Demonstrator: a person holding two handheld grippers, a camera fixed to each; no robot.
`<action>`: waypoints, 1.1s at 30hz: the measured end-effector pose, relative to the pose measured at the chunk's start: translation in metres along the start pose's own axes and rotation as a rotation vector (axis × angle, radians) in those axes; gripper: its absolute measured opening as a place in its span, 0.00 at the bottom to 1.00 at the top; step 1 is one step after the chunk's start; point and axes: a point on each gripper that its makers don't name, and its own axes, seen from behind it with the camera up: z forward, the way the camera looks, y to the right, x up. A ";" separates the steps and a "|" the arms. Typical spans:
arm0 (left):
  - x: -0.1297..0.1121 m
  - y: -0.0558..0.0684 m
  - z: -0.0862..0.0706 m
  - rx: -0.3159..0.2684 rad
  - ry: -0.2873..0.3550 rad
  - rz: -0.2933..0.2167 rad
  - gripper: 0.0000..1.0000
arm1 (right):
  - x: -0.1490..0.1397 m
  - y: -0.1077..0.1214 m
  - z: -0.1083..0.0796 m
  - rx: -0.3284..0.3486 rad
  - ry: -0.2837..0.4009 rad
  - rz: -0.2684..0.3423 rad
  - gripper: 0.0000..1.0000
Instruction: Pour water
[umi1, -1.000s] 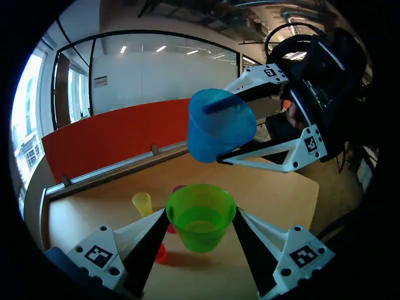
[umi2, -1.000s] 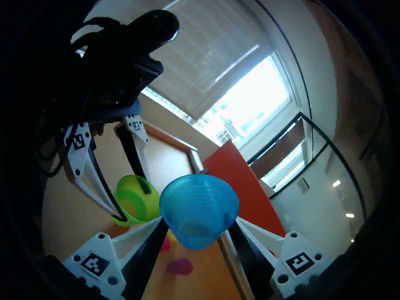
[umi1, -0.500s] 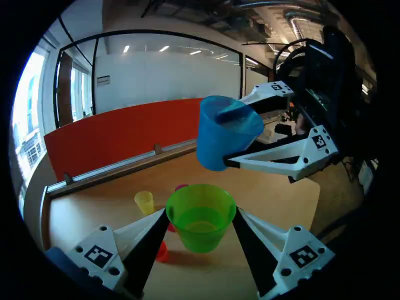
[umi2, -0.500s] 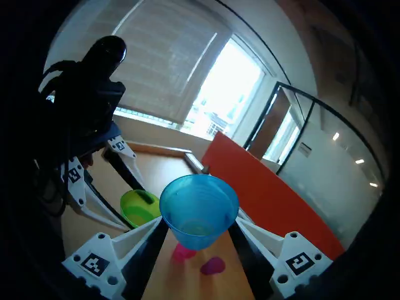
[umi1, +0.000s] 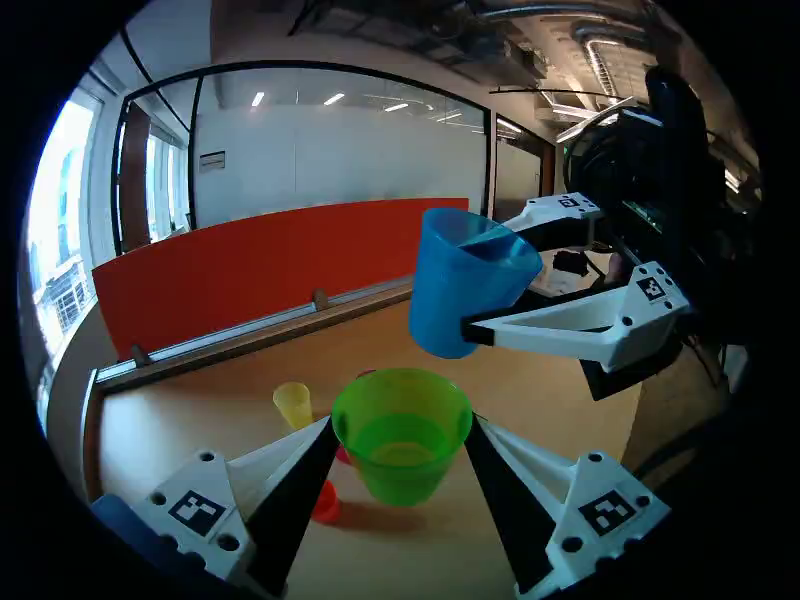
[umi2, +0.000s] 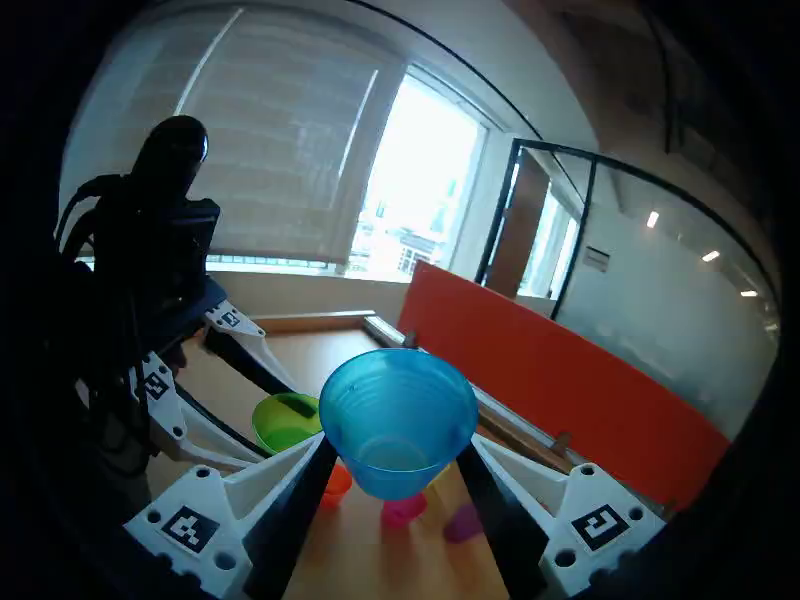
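Left gripper view close behind green cup (umi1: 401, 440), right gripper view behind blue cup (umi2: 398, 425) (both shared)

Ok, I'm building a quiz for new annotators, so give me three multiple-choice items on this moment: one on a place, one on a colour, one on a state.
1. Where is the blue cup relative to the green cup?
A) higher up, in the air
B) inside it
C) lying under it

2. What colour is the small cup standing in plain sight on the table?
A) black
B) yellow
C) white

3. What is the left claw doing?
A) open, empty
B) shut on a spoon
C) shut on the green cup

Answers:
1 A, the left gripper view shows it held clear of the table.
2 B, it is plainly yellow.
3 C, both fingers press the cup's sides.
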 end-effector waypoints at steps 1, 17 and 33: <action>0.000 -0.001 0.000 0.002 0.001 -0.001 0.87 | -0.001 0.000 0.000 -0.001 -0.002 0.006 0.85; 0.003 -0.017 -0.010 0.048 0.022 -0.031 0.87 | -0.018 0.003 -0.006 -0.018 -0.027 0.099 0.85; -0.001 -0.049 -0.024 0.144 0.042 -0.057 0.87 | -0.069 0.010 -0.019 -0.049 -0.128 0.168 0.85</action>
